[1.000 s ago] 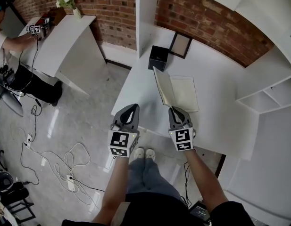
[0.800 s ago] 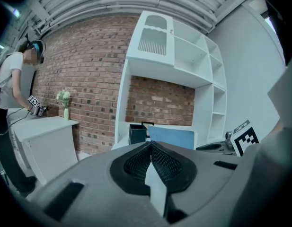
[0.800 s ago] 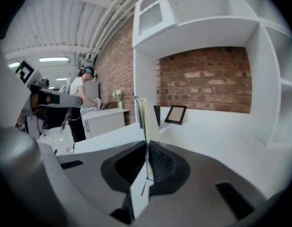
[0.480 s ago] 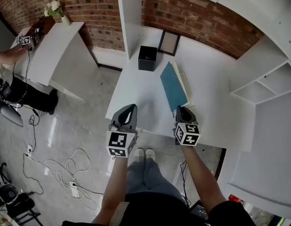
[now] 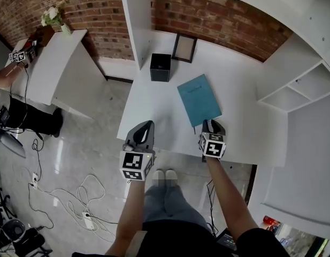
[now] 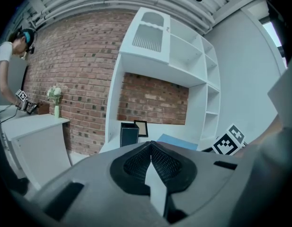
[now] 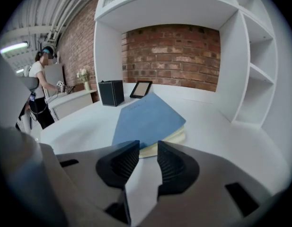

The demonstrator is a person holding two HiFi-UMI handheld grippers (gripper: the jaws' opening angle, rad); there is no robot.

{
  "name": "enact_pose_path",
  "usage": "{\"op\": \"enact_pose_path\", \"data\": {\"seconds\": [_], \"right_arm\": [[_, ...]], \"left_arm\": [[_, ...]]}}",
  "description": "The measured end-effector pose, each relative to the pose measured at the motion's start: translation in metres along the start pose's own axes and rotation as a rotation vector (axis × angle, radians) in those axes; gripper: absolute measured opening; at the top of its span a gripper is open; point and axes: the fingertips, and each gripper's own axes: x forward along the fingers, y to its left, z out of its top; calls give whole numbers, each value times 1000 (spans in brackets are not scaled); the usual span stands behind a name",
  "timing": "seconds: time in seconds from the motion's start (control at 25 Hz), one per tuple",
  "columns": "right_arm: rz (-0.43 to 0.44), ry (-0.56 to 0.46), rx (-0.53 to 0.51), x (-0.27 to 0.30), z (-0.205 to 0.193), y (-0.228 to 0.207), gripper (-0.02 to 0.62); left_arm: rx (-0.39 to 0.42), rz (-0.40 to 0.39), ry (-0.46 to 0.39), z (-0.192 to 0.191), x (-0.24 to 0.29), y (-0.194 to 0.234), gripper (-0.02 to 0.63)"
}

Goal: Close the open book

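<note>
Book lies closed on the counter — task seemingly finished; right gripper, jaws opening, holds nothing; left gripper, jaws pressed together.

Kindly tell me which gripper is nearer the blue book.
Right. The right gripper, jaws opening on nothing, is at the near corner of the blue book; the left gripper sits well left of it.

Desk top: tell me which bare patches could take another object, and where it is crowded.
Widest bare patch: left of the blue book, from the black box forward to the near edge of the desk. Another: right of the book, out to the white shelf unit. Crowded: the back, where box and picture frame stand side by side.
</note>
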Motion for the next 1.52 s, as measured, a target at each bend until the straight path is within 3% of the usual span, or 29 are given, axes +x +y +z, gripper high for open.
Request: {"op": "enact_pose_path", "data": {"seconds": [0.2,0.52,0.72,1.04,1.24,1.52], "right_arm": [[-31,39,-132,7,-5,-6,106],[-9,-22,-97,-6,10,-9,104],[58,-196,-40,-43,52,-11,104],[67,-478,-29,-121,148,-26,32],[65,-596,-25,-166,184,-33,3],[37,-700,61,-208,211,-51,0]], "left_arm": [[3,-19,3,-2,4,-3,9],[15,-45,-12,4,12,-12,9],[26,-65,-45,22,19,-26,9],[80,-92,-143,76,27,-54,9],[114,-98,-206,113,27,-69,9],[161,-115,-297,170,21,-90,9]]}}
